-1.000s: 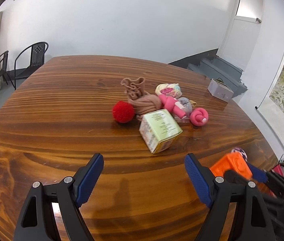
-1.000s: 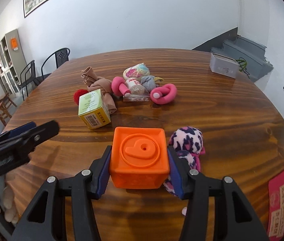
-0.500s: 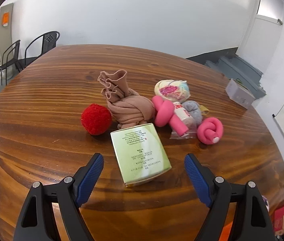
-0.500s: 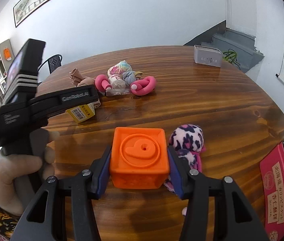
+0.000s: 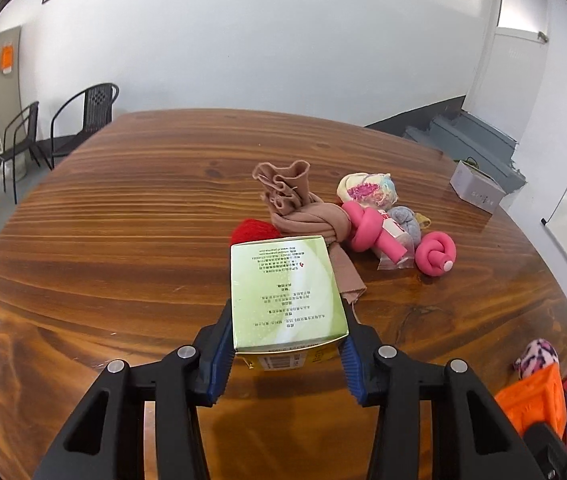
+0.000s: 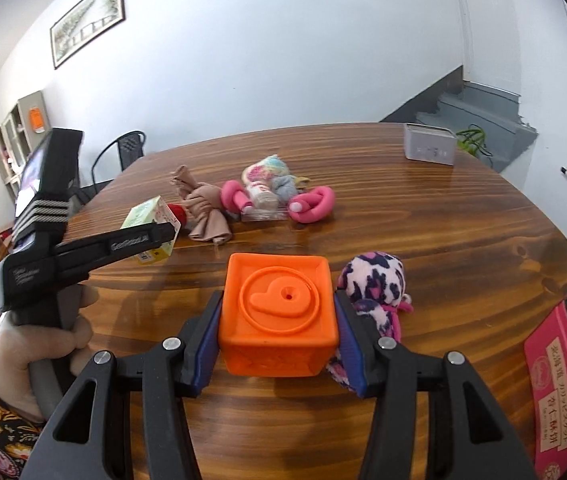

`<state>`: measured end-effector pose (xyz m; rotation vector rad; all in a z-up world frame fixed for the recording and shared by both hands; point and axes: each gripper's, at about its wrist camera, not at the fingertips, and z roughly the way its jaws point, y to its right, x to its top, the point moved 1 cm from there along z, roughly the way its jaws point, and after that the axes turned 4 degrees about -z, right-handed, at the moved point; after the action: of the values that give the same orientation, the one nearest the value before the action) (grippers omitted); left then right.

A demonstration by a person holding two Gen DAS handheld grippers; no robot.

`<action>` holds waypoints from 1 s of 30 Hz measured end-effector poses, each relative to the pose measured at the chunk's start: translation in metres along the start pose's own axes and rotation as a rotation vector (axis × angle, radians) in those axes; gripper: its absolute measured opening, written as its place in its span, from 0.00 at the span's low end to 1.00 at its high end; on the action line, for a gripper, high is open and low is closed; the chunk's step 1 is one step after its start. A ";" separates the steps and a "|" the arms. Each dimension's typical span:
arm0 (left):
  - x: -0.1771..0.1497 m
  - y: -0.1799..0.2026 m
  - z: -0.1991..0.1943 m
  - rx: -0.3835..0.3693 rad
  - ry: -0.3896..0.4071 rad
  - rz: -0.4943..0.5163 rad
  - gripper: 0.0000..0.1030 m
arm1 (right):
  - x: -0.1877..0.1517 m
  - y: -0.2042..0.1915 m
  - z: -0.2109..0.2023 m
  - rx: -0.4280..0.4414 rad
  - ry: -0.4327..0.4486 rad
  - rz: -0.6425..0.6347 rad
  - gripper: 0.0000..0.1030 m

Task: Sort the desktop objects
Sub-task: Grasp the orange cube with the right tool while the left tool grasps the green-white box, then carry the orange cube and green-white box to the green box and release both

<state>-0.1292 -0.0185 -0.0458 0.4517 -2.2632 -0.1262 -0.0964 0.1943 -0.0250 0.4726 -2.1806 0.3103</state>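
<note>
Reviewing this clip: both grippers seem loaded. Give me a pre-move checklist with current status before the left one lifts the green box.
1. Left gripper pads on both sides of the green box; jaws have just been closing: ok.
2. Grip sits at the box's near end only, far end overhangs: not ok, may tilt.
3. Box free of the beige knotted cloth and red pompom: cannot tell, they lie right behind it.
4. Right gripper shut on the orange cube: ok.
5. Leopard plush touching the right gripper: cannot tell.
</note>
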 end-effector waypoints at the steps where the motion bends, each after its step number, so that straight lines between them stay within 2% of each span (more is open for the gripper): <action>1: -0.002 -0.002 -0.006 -0.002 0.008 0.003 0.46 | 0.000 -0.002 0.000 0.008 0.002 -0.005 0.54; 7: -0.014 -0.013 -0.041 -0.011 0.056 0.022 0.46 | -0.002 -0.012 -0.002 0.065 0.014 -0.024 0.54; 10: -0.023 -0.013 -0.049 -0.028 0.055 0.035 0.46 | -0.004 -0.017 0.000 0.079 0.003 -0.036 0.54; 22: -0.032 -0.009 -0.056 -0.060 0.047 0.043 0.46 | -0.012 -0.023 0.017 0.039 -0.059 -0.068 0.54; 30: -0.035 -0.009 -0.059 -0.070 0.046 0.042 0.46 | -0.016 -0.030 0.019 0.017 -0.066 -0.114 0.55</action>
<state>-0.0616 -0.0114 -0.0327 0.3657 -2.2143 -0.1717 -0.0875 0.1634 -0.0471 0.6228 -2.2064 0.2544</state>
